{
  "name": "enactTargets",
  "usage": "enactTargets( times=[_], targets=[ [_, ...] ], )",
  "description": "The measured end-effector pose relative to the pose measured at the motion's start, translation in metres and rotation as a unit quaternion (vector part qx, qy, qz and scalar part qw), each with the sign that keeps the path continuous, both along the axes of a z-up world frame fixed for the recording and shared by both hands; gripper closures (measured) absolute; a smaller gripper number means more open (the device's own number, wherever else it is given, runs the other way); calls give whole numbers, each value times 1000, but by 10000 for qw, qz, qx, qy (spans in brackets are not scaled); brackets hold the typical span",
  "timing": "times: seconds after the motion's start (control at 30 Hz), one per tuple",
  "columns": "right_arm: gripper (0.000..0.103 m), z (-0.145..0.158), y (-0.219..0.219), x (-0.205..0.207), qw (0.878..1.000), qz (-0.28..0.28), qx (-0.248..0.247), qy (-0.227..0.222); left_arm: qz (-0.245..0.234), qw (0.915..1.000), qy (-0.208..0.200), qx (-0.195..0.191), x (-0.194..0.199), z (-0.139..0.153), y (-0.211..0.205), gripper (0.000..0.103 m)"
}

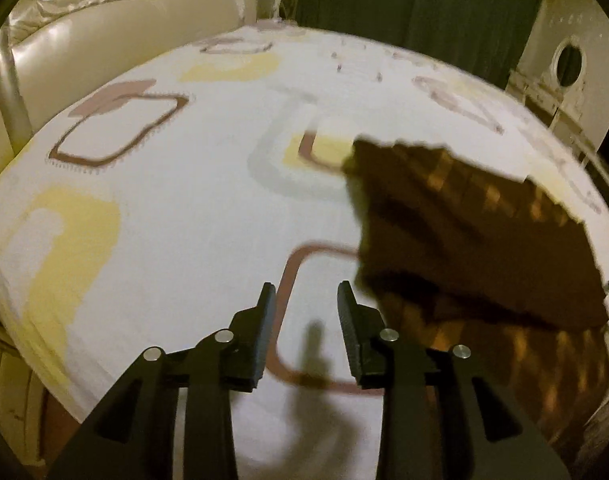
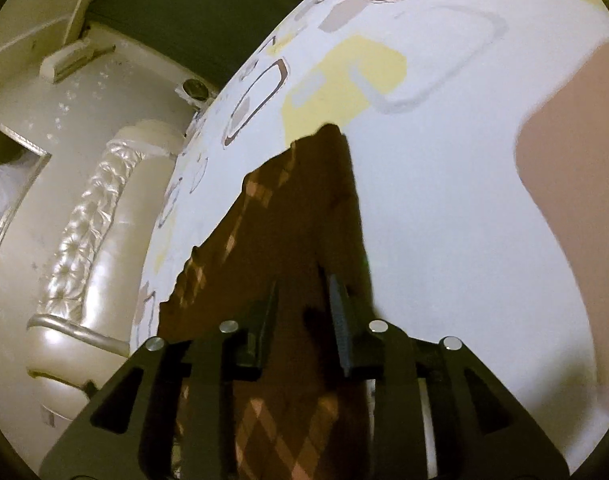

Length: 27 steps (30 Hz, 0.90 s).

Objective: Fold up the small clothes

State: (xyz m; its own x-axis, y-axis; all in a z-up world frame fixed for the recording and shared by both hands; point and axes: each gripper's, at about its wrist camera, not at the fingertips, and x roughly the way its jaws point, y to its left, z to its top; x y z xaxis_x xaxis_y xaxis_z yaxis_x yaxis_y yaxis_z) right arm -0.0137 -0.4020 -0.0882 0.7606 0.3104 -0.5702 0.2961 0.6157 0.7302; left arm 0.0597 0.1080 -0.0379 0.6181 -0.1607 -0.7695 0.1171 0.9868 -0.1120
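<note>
Bedroom surroundings were shown from two wrist cameras: one bed [image 1: 208, 216] covered by a white sheet printed with yellow, brown and grey rounded squares, one cream tufted headboard [image 1: 104, 4], and one dark green curtain [image 1: 420, 4] behind it. One framed picture [image 2: 8, 188] was seen on the wall in the right wrist view.

One small garment [image 1: 476, 236], dark brown with an orange diamond pattern, was laid on the sheet. Its edge was scalloped, and part of it appeared to be folded over itself, though motion blur made the layers hard to separate.

Two grippers were counted. The left gripper [image 1: 306, 332] was held above bare sheet just beside the garment's near corner, its two black fingers spread apart with nothing between them. The right gripper [image 2: 302, 320] was positioned over the garment, with brown cloth seen in the gap between its parted fingers; whether the cloth was actually pinched could not be told, since the fingers stood apart.

One blurred skin-toned shape [image 2: 576, 208], probably part of the person, was seen at the right edge of the right wrist view.

No containers were seen, and no writing could be read.
</note>
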Motion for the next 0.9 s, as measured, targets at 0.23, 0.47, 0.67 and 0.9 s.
enactTargets(
  times=[0.23,0.47,0.67,0.9],
  targets=[
    [77,-8,-2,39,9991,180,-79,378,-281,9994,-91,-164,35,9,-45,53],
    [95,-11,6,39,9959,479,-579,510,-180,9991,376,-1,63,-24,-63,49],
    [98,-22,-4,33,9968,376,-541,457,-53,9984,476,-287,64,-30,-51,46],
    [98,-29,-10,31,9983,315,-276,397,-50,9967,535,-602,63,-28,-37,46]
  ],
)
